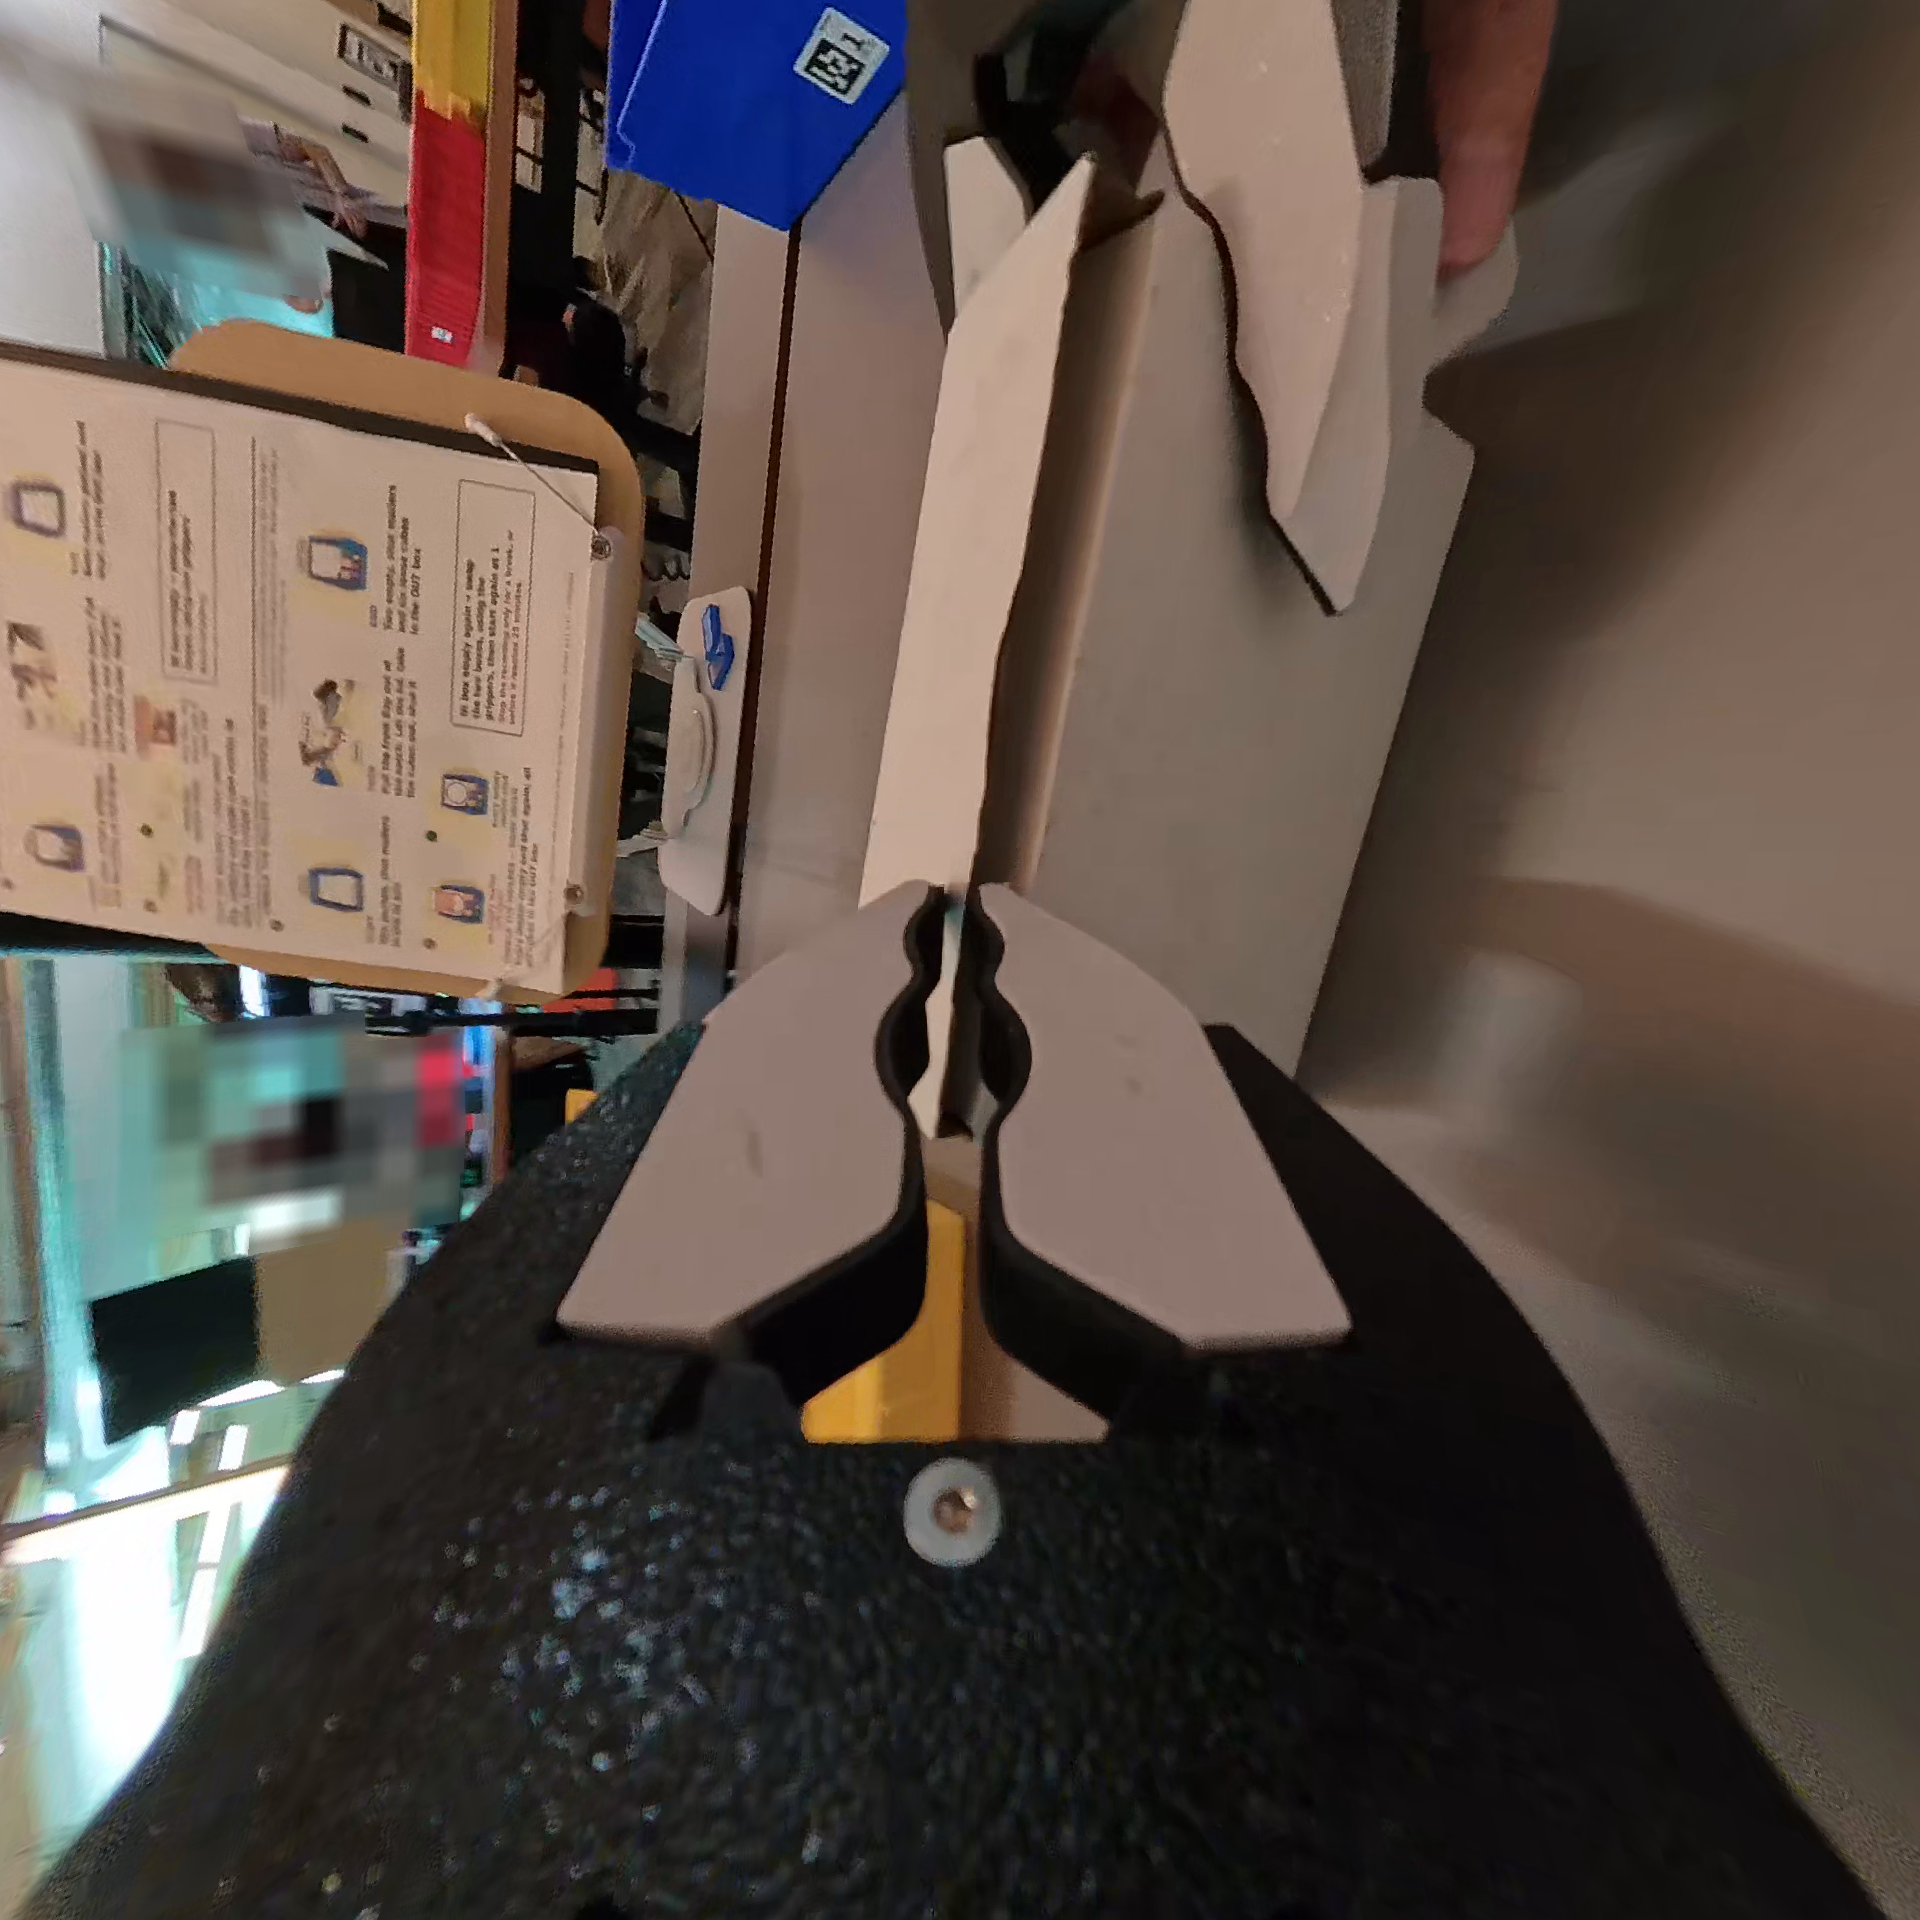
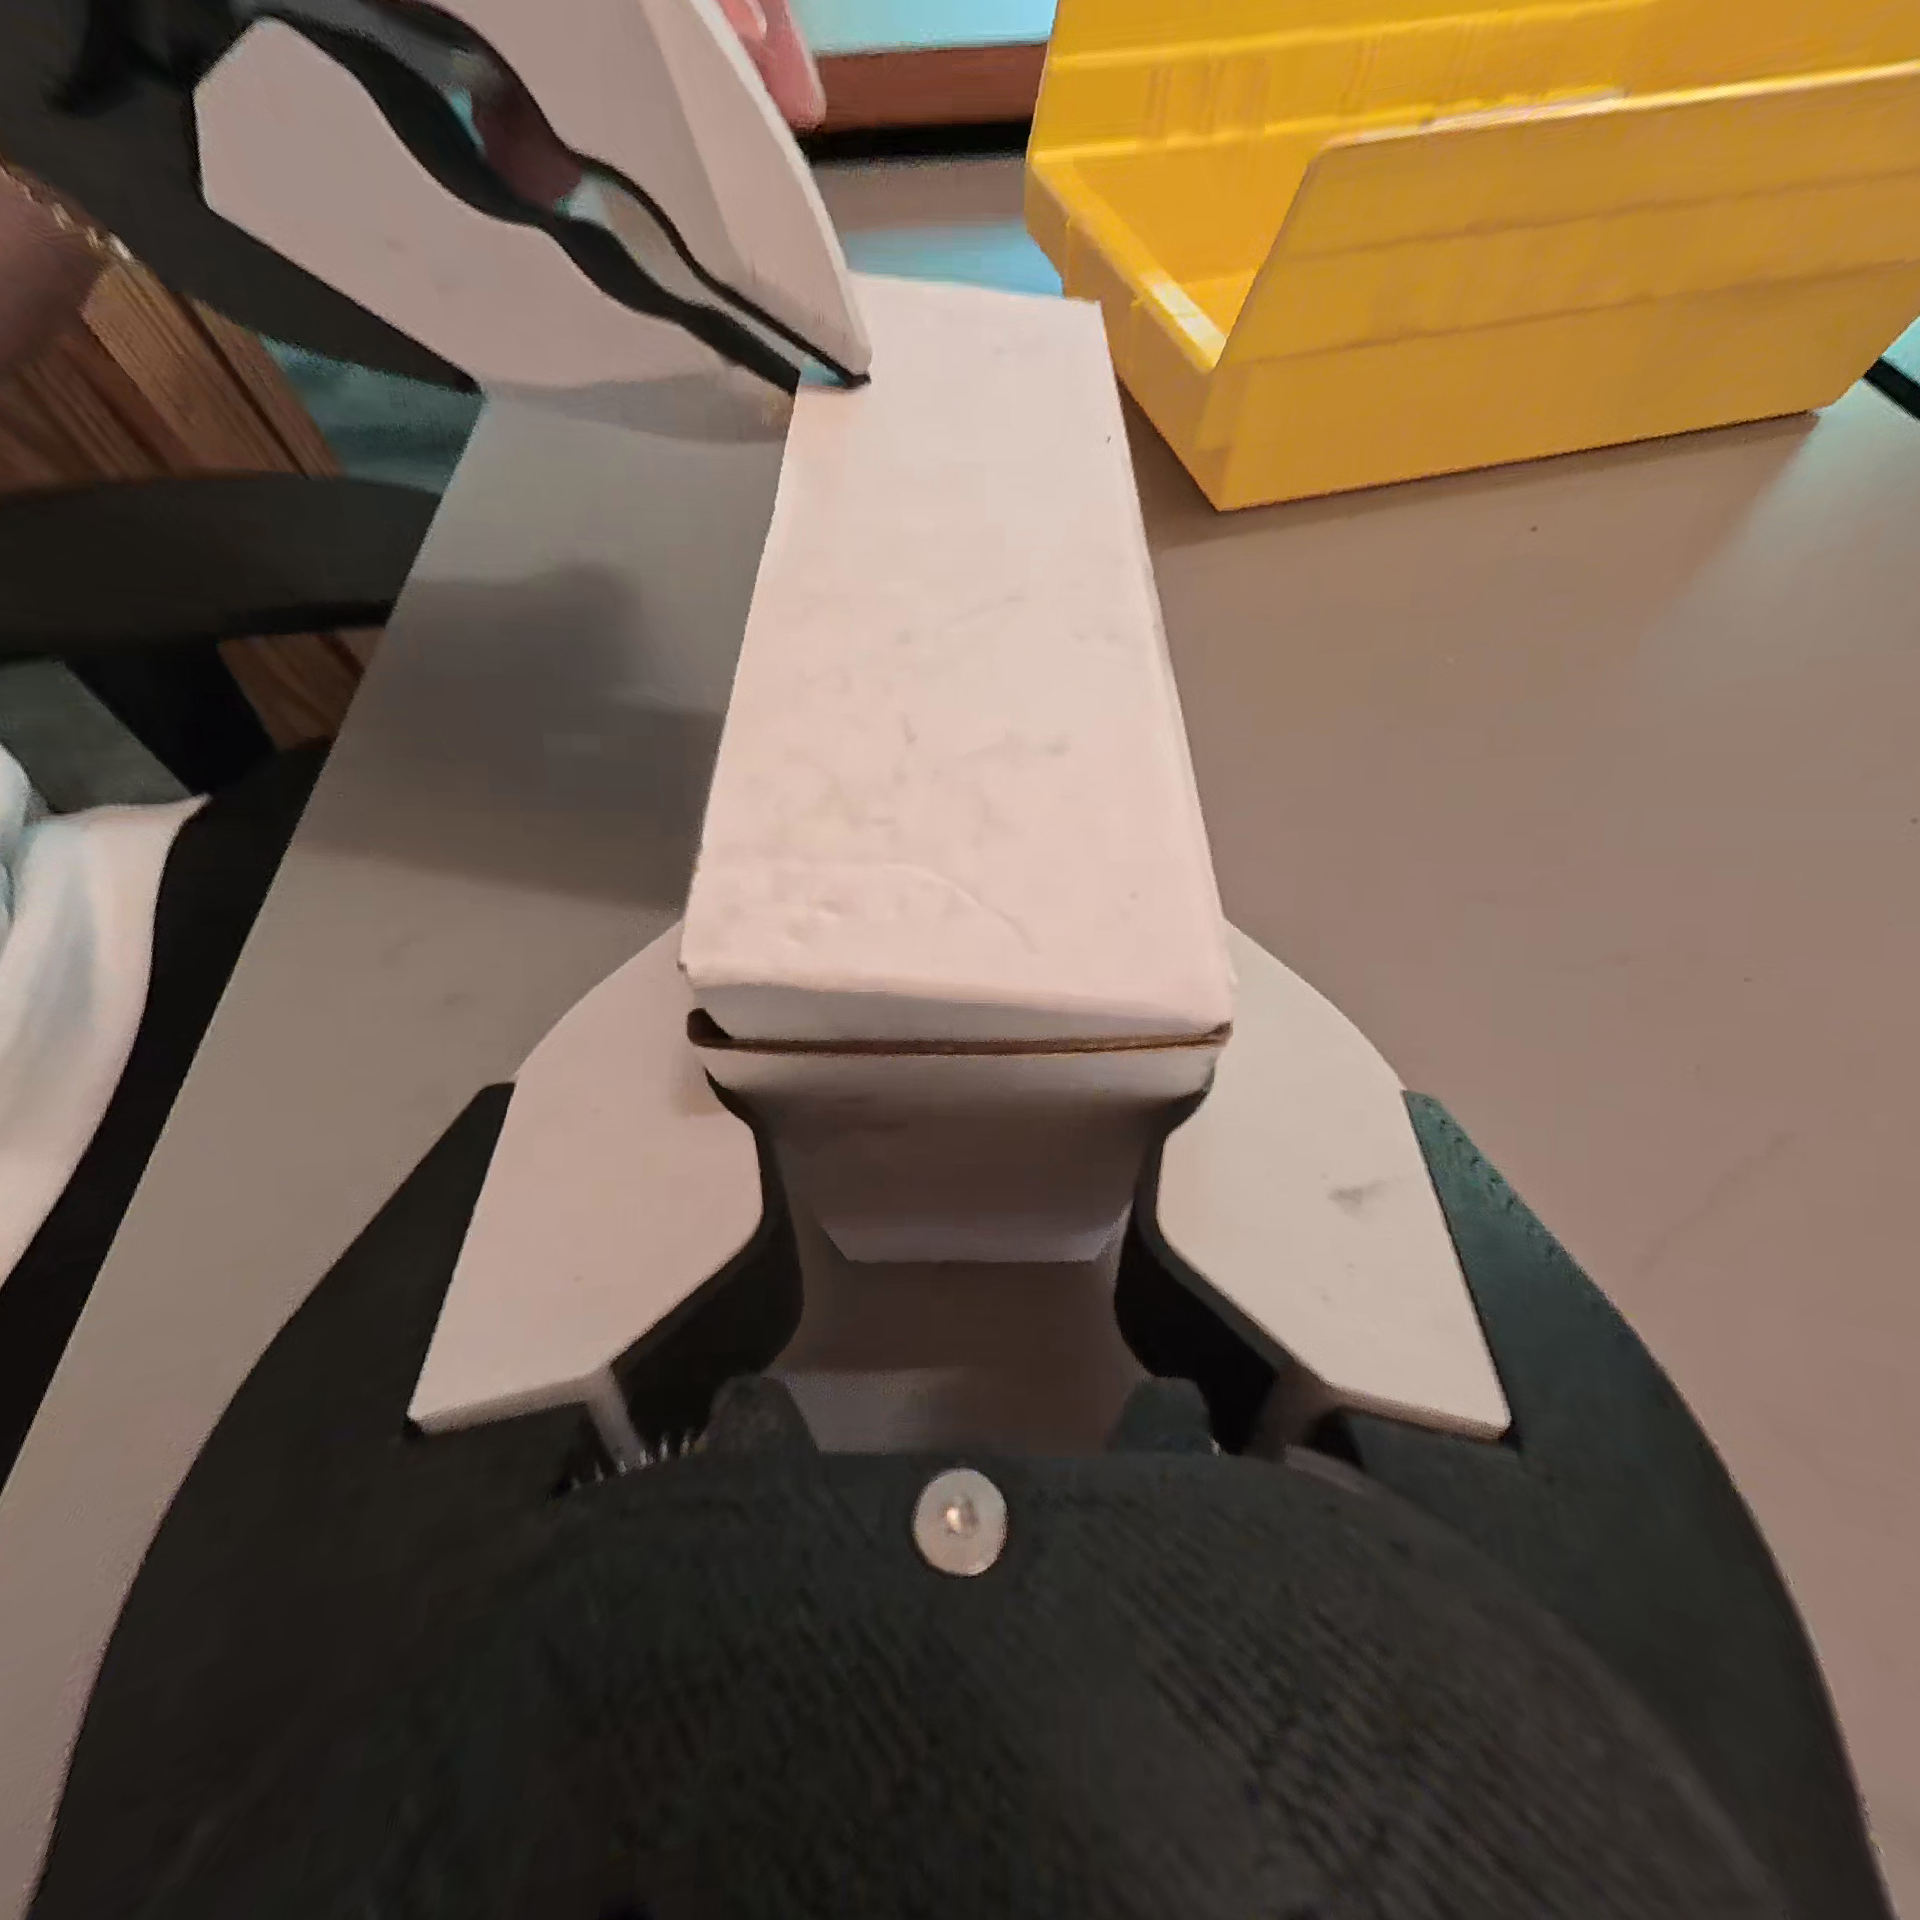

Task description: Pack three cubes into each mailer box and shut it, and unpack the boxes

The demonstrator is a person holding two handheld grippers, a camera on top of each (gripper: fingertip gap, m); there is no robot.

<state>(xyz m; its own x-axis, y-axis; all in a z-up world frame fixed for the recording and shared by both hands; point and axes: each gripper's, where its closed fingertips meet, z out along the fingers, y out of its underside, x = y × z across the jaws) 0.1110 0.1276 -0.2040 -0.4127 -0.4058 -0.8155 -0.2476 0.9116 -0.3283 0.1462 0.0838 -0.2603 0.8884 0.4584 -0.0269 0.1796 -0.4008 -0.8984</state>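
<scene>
A white mailer box lies lengthwise on the grey table with its lid down. My right gripper straddles the near end, one finger on each side wall, shut on the box. My left gripper is at the far left corner, shut on a thin edge there. In the left wrist view, the left gripper pinches a white cardboard flap of the box. The right gripper shows at the box's far end. No cubes show.
A yellow bin stands on the table just right of the box's far end. A blue bin and a clipboard with an instruction sheet stand beyond the table. The table's left edge runs close to the box. Across from one pair of fingers to the other is roughly 9 cm.
</scene>
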